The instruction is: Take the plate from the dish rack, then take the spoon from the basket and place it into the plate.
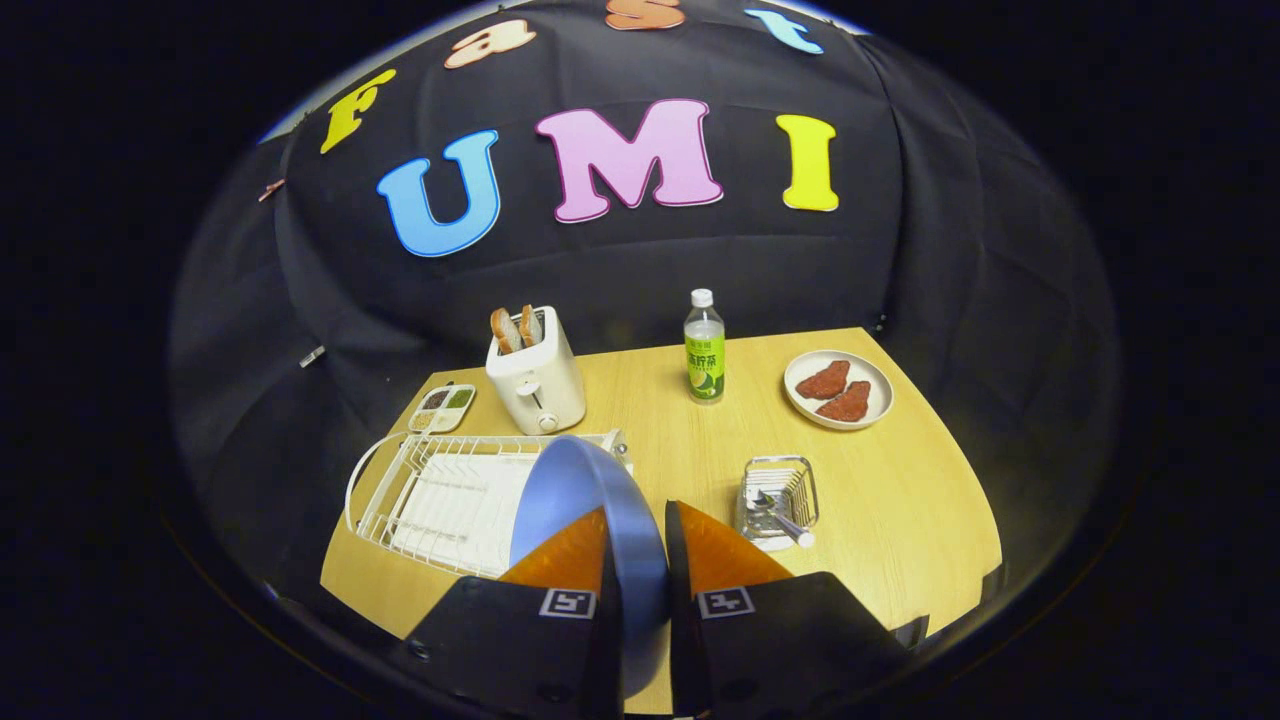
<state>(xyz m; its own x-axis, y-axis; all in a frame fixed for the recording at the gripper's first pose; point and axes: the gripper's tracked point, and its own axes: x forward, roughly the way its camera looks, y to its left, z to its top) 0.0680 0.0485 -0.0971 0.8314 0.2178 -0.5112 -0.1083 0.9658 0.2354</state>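
Observation:
A blue plate (pixel 580 490) stands on edge between my gripper's (pixel 636 520) two fingers, which press on its rim from both sides. The plate is held up over the right end of the white wire dish rack (pixel 440 500). To the right of the fingers stands a small wire basket (pixel 778 495) on the wooden table (pixel 900 500), with a metal spoon (pixel 782 518) lying in it, its handle poking out toward me.
Beyond the rack stand a white toaster (pixel 535 375) with two slices of toast and a small seasoning tray (pixel 442 407). A green drink bottle (pixel 704 348) is at the table's middle back. A white plate with two brown meat pieces (pixel 838 388) sits at the far right.

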